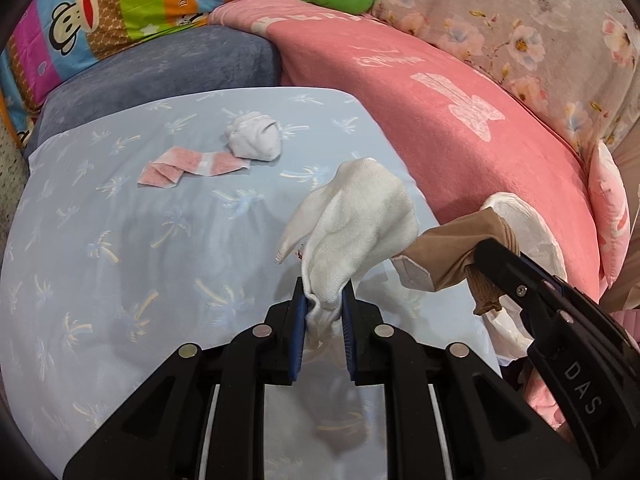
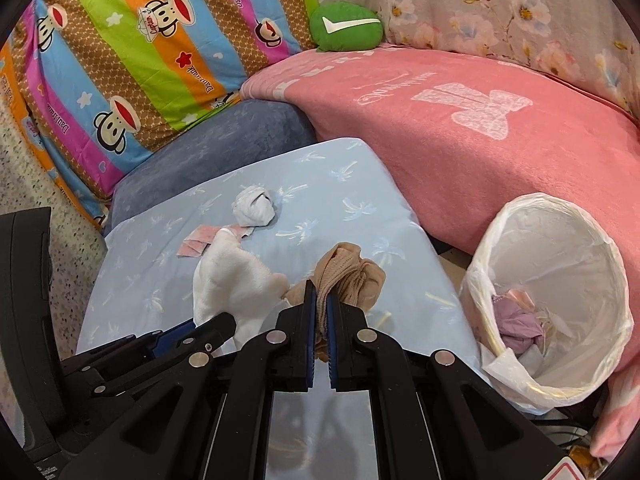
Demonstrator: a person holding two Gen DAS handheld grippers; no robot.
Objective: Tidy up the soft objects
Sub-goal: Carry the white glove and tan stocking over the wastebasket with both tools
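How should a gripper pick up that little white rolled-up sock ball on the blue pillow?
Grip the white sock ball across its rounded middle, coming straight down from above. It sits as a compact bundle on the blue pillow, touching the pink strip, so a top pinch probably avoids dragging that.

Black plastic tongs (image 1: pixel 325 300), blue pads, silver rivets, "DAS" lettering on right tongs (image 2: pixel 321 300)
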